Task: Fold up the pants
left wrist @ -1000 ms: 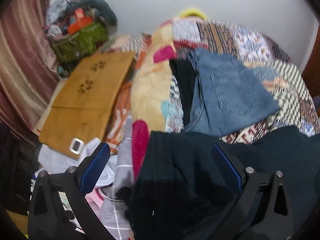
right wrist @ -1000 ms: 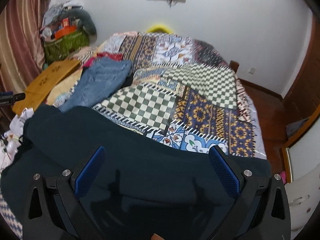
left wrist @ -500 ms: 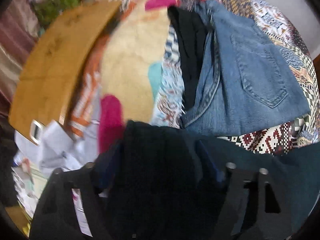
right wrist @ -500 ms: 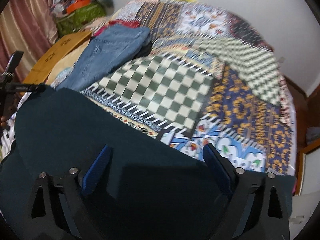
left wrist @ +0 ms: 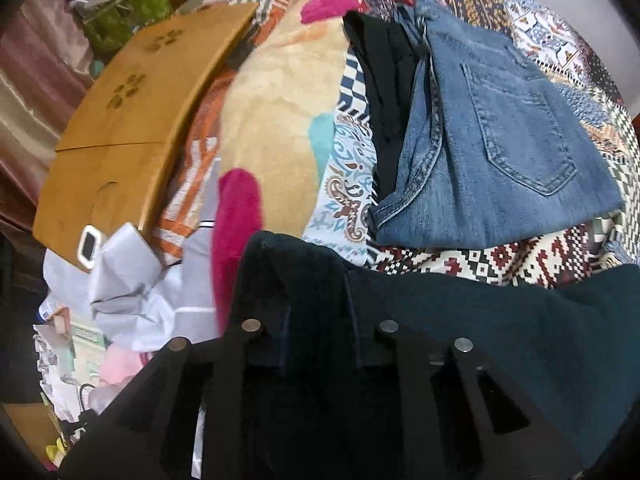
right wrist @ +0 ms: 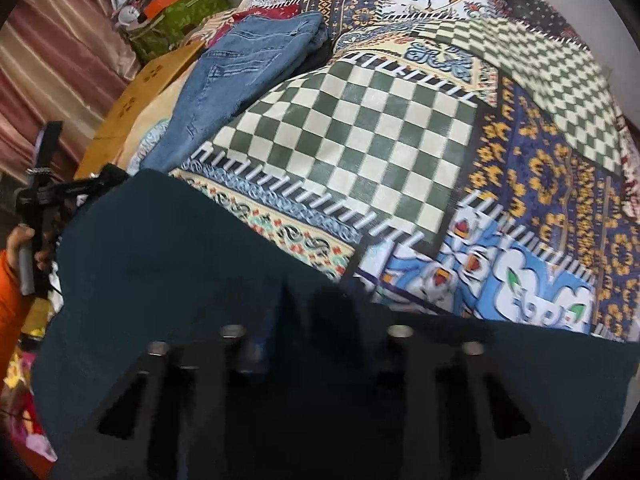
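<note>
Dark teal pants (left wrist: 520, 340) lie spread over the near edge of the bed, filling the lower part of both views (right wrist: 180, 260). My left gripper (left wrist: 318, 312) points steeply down at the pants' left end, its jaws closing tight on a raised fold of the dark cloth. My right gripper (right wrist: 308, 312) is at the far edge of the pants further right, jaws closing with a pinch of the same cloth between the pads. In the right wrist view, a hand (right wrist: 20, 240) with an orange sleeve holds the left gripper at the left edge.
Folded blue jeans (left wrist: 500, 140) and a black garment (left wrist: 384, 80) lie on the patchwork bedspread (right wrist: 360, 120) beyond the pants. A wooden board (left wrist: 132, 120), a yellow plush blanket (left wrist: 276, 100) and loose clothes (left wrist: 132, 300) crowd the left side. A green bag (right wrist: 176, 20) stands by the curtain.
Both grippers dropped toward the pants and tilted downward. Their blue pads, wide apart a second ago, have come together on folds of the dark cloth.
</note>
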`<state>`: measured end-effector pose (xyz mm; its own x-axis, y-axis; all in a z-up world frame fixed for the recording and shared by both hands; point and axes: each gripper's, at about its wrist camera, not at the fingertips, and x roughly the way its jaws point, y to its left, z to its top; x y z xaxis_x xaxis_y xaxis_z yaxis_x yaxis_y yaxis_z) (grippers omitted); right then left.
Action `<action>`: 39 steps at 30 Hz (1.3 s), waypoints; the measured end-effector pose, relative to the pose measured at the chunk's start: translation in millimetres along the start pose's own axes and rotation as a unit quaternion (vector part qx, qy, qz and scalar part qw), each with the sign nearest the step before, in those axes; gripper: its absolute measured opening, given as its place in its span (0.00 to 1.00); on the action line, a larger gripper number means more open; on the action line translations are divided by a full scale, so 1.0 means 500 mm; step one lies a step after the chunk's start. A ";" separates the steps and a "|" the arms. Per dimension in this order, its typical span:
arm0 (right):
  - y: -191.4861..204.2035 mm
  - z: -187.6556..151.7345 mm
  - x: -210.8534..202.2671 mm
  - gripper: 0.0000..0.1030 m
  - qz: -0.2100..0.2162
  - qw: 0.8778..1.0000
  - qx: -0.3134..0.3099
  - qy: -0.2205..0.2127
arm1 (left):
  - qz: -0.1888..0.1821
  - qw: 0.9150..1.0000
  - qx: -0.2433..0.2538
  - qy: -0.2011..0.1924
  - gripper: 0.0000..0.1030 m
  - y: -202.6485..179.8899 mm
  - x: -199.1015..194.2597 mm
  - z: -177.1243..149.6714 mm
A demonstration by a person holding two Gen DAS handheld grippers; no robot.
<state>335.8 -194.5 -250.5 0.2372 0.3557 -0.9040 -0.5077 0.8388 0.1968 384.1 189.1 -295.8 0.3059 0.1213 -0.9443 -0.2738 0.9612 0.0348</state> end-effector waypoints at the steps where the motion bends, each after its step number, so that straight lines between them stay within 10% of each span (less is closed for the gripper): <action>1: 0.003 -0.010 -0.007 0.12 -0.005 1.000 -0.004 -0.006 | 0.001 1.000 -0.002 -0.006 0.20 0.006 -0.012 -0.002; 18: 0.056 0.078 -0.168 0.08 -0.121 0.982 -0.004 -0.142 | -0.013 0.987 0.003 -0.157 0.17 0.039 -0.270 0.073; 39: 0.161 -0.166 -0.261 0.08 -0.070 0.987 -0.007 -0.145 | -0.098 0.982 0.028 -0.161 0.17 0.093 -0.377 -0.203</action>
<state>195.0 -207.5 -148.3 0.5313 0.3412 -0.7754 -0.4643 0.8829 0.0704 221.1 185.6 -149.7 0.6216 -0.0032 -0.7833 -0.1337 0.9849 -0.1102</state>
